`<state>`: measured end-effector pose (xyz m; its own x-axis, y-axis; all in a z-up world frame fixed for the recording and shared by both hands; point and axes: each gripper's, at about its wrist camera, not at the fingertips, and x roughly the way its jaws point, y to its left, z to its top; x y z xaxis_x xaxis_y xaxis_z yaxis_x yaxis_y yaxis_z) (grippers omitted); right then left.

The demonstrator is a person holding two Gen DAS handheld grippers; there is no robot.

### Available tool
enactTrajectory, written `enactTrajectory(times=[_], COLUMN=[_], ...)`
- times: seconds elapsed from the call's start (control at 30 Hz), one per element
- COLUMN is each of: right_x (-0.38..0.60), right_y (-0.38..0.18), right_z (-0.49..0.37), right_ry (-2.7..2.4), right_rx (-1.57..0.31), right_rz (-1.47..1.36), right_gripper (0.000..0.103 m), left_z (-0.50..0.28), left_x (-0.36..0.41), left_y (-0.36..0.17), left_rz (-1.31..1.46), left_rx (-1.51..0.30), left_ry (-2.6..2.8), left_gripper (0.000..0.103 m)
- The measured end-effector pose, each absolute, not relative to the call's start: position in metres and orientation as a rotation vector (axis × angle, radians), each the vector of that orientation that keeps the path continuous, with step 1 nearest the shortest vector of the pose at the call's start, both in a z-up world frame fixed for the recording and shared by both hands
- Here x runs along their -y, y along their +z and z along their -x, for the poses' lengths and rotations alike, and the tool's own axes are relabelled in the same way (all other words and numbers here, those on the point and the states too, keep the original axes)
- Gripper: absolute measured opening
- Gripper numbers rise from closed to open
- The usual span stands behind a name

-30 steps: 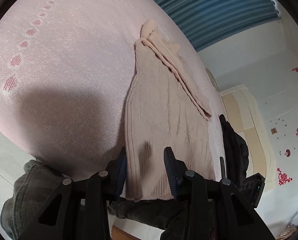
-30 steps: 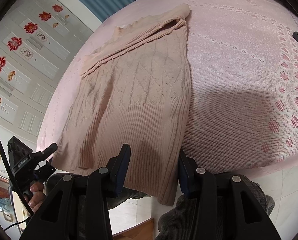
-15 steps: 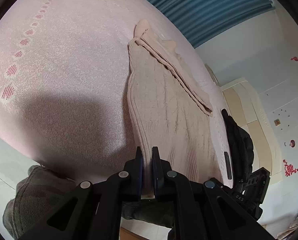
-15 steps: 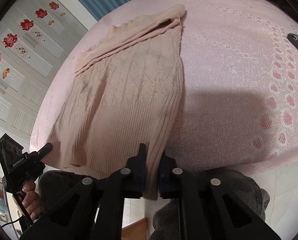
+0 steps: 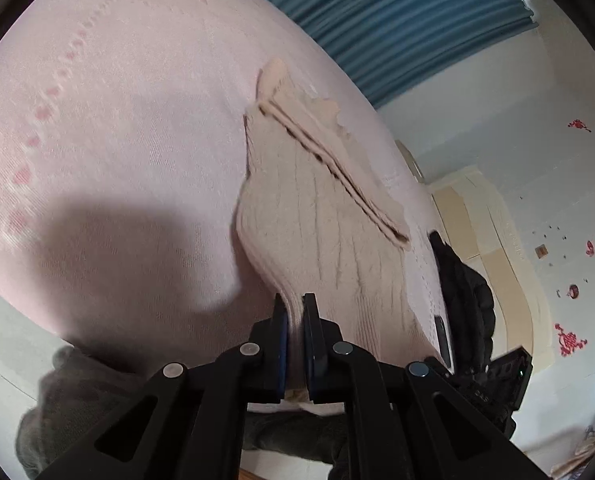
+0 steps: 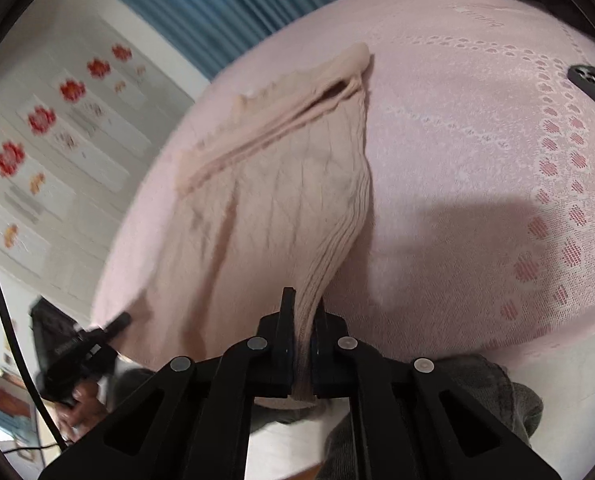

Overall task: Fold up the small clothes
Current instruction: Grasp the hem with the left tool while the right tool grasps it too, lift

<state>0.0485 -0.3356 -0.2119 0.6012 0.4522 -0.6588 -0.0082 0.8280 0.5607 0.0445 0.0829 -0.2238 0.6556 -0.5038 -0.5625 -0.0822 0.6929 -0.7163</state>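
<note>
L wrist: my left gripper [image 5: 295,322] clamps sweater [image 5: 329,232] hem corner | R wrist: right gripper [image 6: 305,320] clamps other corner, bed [image 6: 477,152] beyond

sweater [image 5: 325,236] flat on bed [image 5: 117,140] | jacket [image 5: 465,296] at bed edge, R of sweater

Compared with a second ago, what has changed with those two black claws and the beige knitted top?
Both pairs of jaws, open around the hem before, have closed on it: the left gripper and right gripper each now pinch a near corner of the beige knit top, bunching the hem up. The rest stays flat on the pink bedspread.
</note>
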Motion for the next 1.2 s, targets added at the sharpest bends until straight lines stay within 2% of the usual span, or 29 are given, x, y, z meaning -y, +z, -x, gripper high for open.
enactTrajectory(times=[0.33, 0.53, 0.93, 1.2], right_x=[0.359, 0.368, 0.372, 0.373], right_y=[-0.198, -0.166, -0.131, -0.154], right_z=[-0.047, -0.067, -0.207, -0.301], right_ry=[0.285, 0.342, 0.285, 0.217], right_rx=[-0.836, -0.758, -0.695, -0.706], right_rz=[-0.673, -0.769, -0.883, -0.967], right_gripper=[0.005, 0.005, 0.005, 0.005], left_z=[-0.052, -0.079, -0.210, -0.297], left_x=[-0.102, -0.106, -0.099, -0.092], left_y=[-0.203, -0.177, -0.139, -0.159], left_rz=[0.849, 0.890, 0.868, 0.903], left_rx=[-0.793, -0.737, -0.668, -0.652], left_ry=[-0.260, -0.279, -0.198, -0.143], left_gripper=[0.007, 0.007, 0.007, 0.007])
